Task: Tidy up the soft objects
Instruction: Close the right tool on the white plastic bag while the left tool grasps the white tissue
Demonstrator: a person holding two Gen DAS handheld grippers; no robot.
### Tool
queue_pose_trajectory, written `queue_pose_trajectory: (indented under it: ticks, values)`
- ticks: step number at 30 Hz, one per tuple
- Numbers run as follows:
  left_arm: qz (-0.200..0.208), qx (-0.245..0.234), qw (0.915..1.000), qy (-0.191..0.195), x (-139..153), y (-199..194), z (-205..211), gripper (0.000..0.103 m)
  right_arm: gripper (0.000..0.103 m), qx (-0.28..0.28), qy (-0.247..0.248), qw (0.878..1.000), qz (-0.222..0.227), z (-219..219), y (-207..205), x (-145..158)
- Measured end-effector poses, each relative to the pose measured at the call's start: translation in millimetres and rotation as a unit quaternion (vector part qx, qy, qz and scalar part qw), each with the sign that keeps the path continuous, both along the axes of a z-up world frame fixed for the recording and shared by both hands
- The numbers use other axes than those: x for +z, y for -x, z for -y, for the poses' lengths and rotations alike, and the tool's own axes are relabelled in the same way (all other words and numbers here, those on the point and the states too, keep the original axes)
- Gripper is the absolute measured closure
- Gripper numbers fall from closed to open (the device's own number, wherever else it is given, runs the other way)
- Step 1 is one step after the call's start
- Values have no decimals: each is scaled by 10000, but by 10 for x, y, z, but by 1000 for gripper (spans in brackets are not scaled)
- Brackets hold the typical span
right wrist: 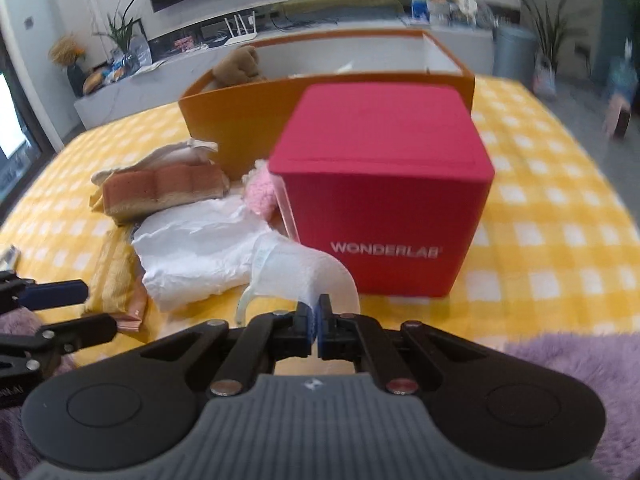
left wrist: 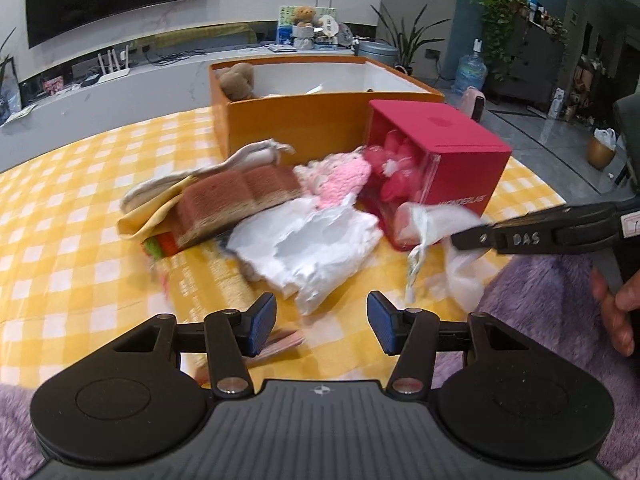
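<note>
Right gripper (right wrist: 319, 316): lower centre of the right wrist view, jaws pinched tight on a thin fold of the translucent white pouch (right wrist: 304, 270), which trails from the tips toward the red box (right wrist: 384, 196).
Left gripper (left wrist: 322, 322): bottom centre of the left wrist view, jaws standing wide with nothing between them, poised above the checked yellow cloth (left wrist: 80, 216) just short of the pile.
Pile of soft things: middle of both views, crumpled white paper (left wrist: 308, 248), pink knitted piece (left wrist: 344, 178), brown sponge-like block (left wrist: 236, 200) and a pale cloth (left wrist: 256, 156) heaped together and touching.
Orange bin (left wrist: 296, 124): upper centre, behind the pile, a brown plush toy (left wrist: 238, 80) already inside at its left end.
Risk, thin grip: only an edge of the pouch is caught, so it may slip free if it is swung quickly toward the bin.
Risk, snag: the pouch's dangling cord and far end lie against the white paper and the red box's open side; lifting could drag paper along or tug out the pink contents (left wrist: 394, 172).
Risk, red box: it lies on its side, so a pull may shift it or spill it.
Risk, left jaws: closing into the heap could gather several pieces at once.
</note>
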State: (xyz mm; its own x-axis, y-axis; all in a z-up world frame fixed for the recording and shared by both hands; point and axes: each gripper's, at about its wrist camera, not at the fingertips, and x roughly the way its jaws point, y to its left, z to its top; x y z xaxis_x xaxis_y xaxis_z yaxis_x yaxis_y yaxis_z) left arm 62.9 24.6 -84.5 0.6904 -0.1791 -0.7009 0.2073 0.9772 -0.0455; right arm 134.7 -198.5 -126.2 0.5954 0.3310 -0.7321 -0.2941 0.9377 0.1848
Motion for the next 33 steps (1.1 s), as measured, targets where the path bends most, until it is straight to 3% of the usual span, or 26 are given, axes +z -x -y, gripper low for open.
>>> queue_pose_trajectory:
  ticks: [5, 8, 13, 16, 19, 27, 30, 33]
  values:
    - [71, -258, 9992, -285, -42, -151, 179, 36, 103, 153, -166, 9997, -69, -62, -65, -96]
    - [132, -552, 9960, -696, -108, -225, 323, 34, 103, 74, -245, 9993, -271, -58, -137, -168]
    - [314, -860, 9801, -1762, -262, -336, 535, 33, 102, 119, -158, 9993, -309, -113, -155, -217]
    - [260, -1140, 9689, -2181, -365, -417, 633, 35, 102, 147, -163, 9992, -342, -139, -176, -249]
    - [-36, -1271, 9676, -2181, -465, -539, 643, 45, 101, 98, -245, 9988, -407, -138, -219, -269]
    - [-465, -1078, 9732, -1979, -565, -784, 538, 47, 98, 129, -259, 9987, -423, -111, -211, -262]
    - [-543, -1021, 9768, -1803, -544, -834, 481, 69, 98, 162, -218, 9987, -420, -126, -214, -269]
    - [-444, -886, 9791, -1775, -496, -822, 410, 83, 98, 214, -112, 9989, -391, -168, -205, -274]
